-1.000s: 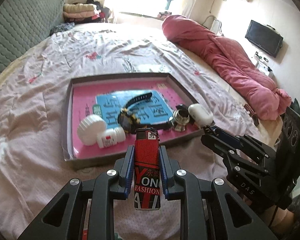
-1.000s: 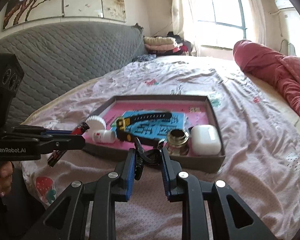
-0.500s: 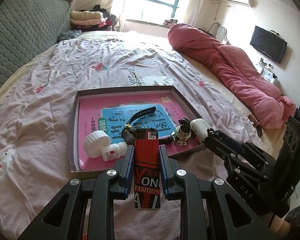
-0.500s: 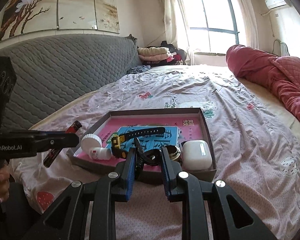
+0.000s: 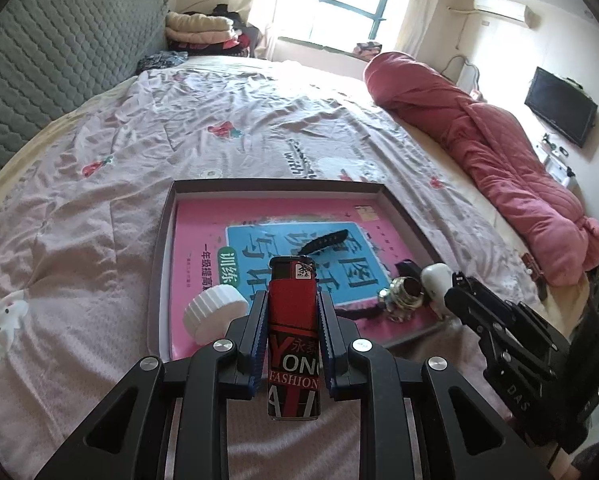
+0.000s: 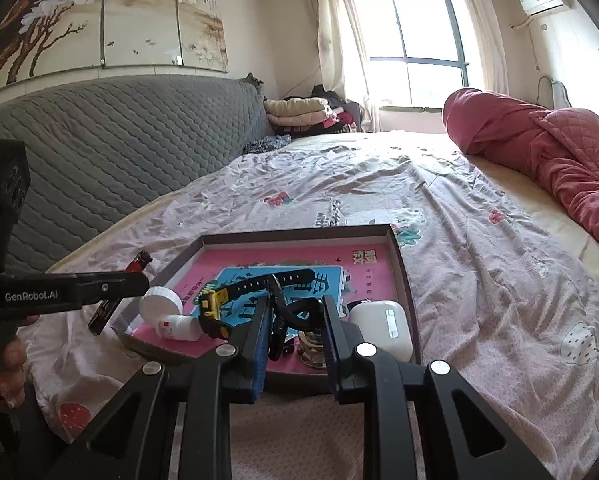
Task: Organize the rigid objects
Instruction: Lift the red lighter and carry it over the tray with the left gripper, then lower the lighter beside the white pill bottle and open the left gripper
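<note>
My left gripper (image 5: 293,304) is shut on a red and black lighter (image 5: 294,332), held upright above the near edge of a shallow brown tray (image 5: 283,185). My right gripper (image 6: 295,312) is shut on a black clip-like object (image 6: 295,312), just over the tray's near rim (image 6: 397,248). In the tray lie a pink and blue booklet (image 6: 363,276), a white pill bottle (image 6: 167,314), a black and yellow watch (image 6: 235,300), a small metal piece (image 5: 403,298) and a white earbud case (image 6: 383,328).
The tray sits on a pink patterned bedsheet (image 5: 139,148). A rolled red quilt (image 5: 495,160) lies along the right side. A grey padded headboard (image 6: 111,152) stands at the left, folded clothes (image 6: 299,114) at the far end.
Both grippers have lifted and drawn back from the tray, so it looks smaller and farther. Each keeps its hold. The tray's contents have not moved.
</note>
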### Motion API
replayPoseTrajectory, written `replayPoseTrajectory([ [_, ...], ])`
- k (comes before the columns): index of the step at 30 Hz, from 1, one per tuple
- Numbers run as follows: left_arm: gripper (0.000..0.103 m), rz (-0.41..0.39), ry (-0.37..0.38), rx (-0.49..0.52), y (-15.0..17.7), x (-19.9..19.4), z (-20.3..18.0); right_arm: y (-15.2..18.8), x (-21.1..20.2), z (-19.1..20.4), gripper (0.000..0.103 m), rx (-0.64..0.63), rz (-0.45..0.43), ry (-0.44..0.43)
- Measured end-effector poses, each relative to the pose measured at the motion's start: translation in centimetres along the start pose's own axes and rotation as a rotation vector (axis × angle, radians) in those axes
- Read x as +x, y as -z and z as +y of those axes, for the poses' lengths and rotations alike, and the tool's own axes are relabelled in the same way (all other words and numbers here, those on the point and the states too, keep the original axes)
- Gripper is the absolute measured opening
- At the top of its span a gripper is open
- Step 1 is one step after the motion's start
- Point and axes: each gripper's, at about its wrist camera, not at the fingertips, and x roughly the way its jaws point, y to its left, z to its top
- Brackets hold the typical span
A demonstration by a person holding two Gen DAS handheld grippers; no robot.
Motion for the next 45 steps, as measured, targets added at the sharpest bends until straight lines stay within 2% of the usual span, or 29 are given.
replayPoseTrajectory([
  [7, 0.023, 0.009, -0.051, 0.015, 0.0, 2.5, 0.1, 0.6, 2.6, 0.6, 0.024, -0.064, 0.044, 0.023],
  [18, 0.023, 0.037, -0.060, 0.010, 0.8, 4.7, 0.5, 1.8, 4.9, 2.8, 0.024, -0.227, 0.062, 0.092],
  [25, 0.024, 0.052, -0.066, 0.016, 1.1, 5.6, 0.2, 2.1, 5.0, 2.8, 0.024, -0.237, 0.054, 0.126],
  [41, 0.024, 0.064, -0.069, 0.016, 1.4, 5.7, 0.5, 2.2, 5.0, 3.0, 0.025, -0.255, 0.050, 0.117],
  [45, 0.024, 0.066, -0.071, 0.017, 1.4, 5.6, 0.4, 2.3, 5.0, 3.1, 0.030, -0.261, 0.051, 0.115],
])
